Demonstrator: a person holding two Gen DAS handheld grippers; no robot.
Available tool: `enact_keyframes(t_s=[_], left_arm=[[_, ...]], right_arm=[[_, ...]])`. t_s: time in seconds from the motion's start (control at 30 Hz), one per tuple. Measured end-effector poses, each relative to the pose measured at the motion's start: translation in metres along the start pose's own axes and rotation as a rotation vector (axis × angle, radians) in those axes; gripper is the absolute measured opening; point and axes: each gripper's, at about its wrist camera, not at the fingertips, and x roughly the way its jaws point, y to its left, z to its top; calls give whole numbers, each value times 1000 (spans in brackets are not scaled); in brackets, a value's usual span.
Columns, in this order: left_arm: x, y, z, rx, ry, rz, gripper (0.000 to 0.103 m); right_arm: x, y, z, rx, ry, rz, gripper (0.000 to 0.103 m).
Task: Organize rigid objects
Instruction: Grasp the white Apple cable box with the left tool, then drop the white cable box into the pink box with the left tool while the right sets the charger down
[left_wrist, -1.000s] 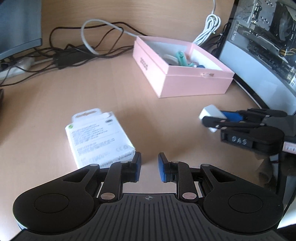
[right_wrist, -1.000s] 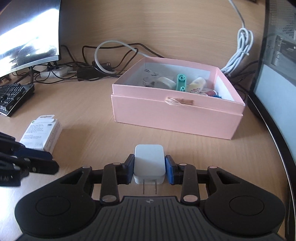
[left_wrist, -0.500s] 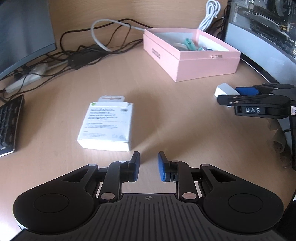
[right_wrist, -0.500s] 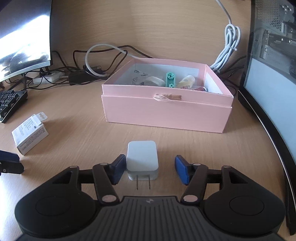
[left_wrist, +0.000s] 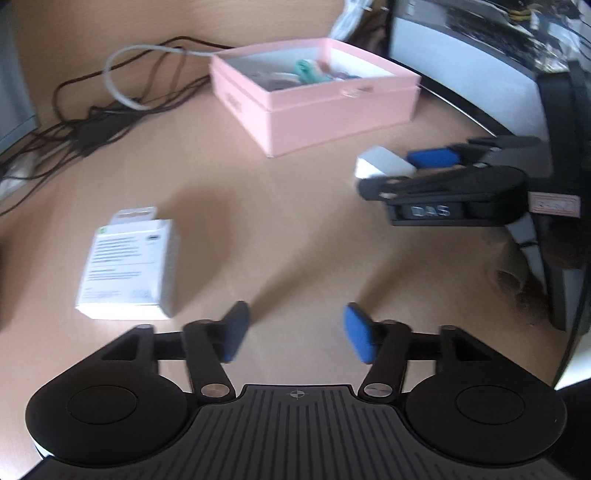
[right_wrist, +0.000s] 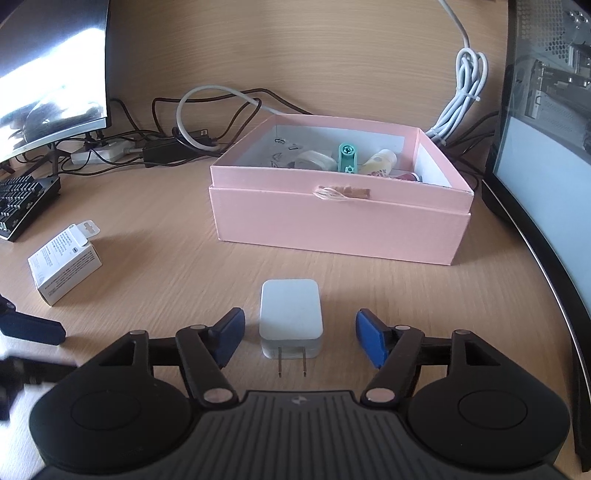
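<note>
A white plug adapter (right_wrist: 291, 315) lies on the wooden desk (right_wrist: 155, 236) between the blue pads of my right gripper (right_wrist: 300, 338), prongs toward the camera. The jaws are opening and neither pad touches it. From the left wrist view the same adapter (left_wrist: 382, 167) shows beside the right gripper (left_wrist: 424, 173). My left gripper (left_wrist: 295, 334) hovers over bare desk with its jaws opening and nothing between them. A white retail carton (left_wrist: 129, 264) lies just left of it, also visible as the carton (right_wrist: 66, 262) from the right. Behind stands an open pink box (right_wrist: 340, 214) holding several small items.
A tangle of cables and a power strip (right_wrist: 107, 153) runs along the back wall. A keyboard (right_wrist: 22, 201) and monitor (right_wrist: 48, 77) sit at the left. A dark computer case (right_wrist: 546, 129) lines the right edge, with a coiled white cable (right_wrist: 461, 92) beside it.
My right gripper's jaws spread and let go of the adapter, which now rests on the desk. The left gripper's jaws went from nearly closed to wide apart, and its view swung and blurred.
</note>
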Motion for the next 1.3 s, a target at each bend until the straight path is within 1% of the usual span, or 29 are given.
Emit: enact_keyframes(t_s=[0.03,0.1,0.13,0.2,0.27,0.3,0.33,0.4,0.47,0.5,0.53,0.57,0.63,0.7,0.83,0.9,0.97,1.1,1.17,1.3], left_arm=[[2,-4,0,9,5,-9,81],[4,-9,0,18,6,-18,87],[5,-10,-1,18,3,-19,88],[3,-8,-2,0,-7,-34,87],[-4,-1,-3,-35,-23,-74,81],[-11,2,-4,-43,-47,-79,78],[-20,6,-4,-38,-81,-62,77],[-37,16,-5,-30,-158,9,77],[-48,38,-5,-66,-216,89,77],[-49,50,-4,-101,-223,127,77],[-48,65,-3,-146,-215,163,77],[-44,79,-2,-188,-203,184,77],[-33,102,0,-258,-162,202,77],[-22,114,4,-302,-129,200,77],[-12,115,8,-288,-111,172,77],[-8,113,9,-285,-117,153,77],[-2,111,10,-280,-102,136,78],[11,109,5,-244,-82,109,78],[12,108,3,-219,-107,119,78],[14,112,2,-229,-142,104,78]], right_arm=[[0,0,0,0,0,0,67],[0,0,0,0,0,0,67],[0,0,0,0,0,0,67],[0,0,0,1,0,0,68],[0,1,0,1,0,-1,68],[0,1,0,1,0,0,68],[0,1,0,0,0,1,68],[0,1,0,-1,0,3,69],[0,2,0,-3,1,5,71],[1,2,0,-4,1,6,71],[1,2,0,-4,1,6,71],[1,1,0,-4,1,6,71],[1,2,0,-5,1,6,71],[1,2,0,-5,1,6,71],[0,2,0,-4,1,5,72],[1,2,1,-4,1,4,72],[1,2,1,-5,2,4,72],[1,1,0,-4,3,2,73],[1,2,0,-3,3,-1,74],[2,2,2,-3,6,-7,74]])
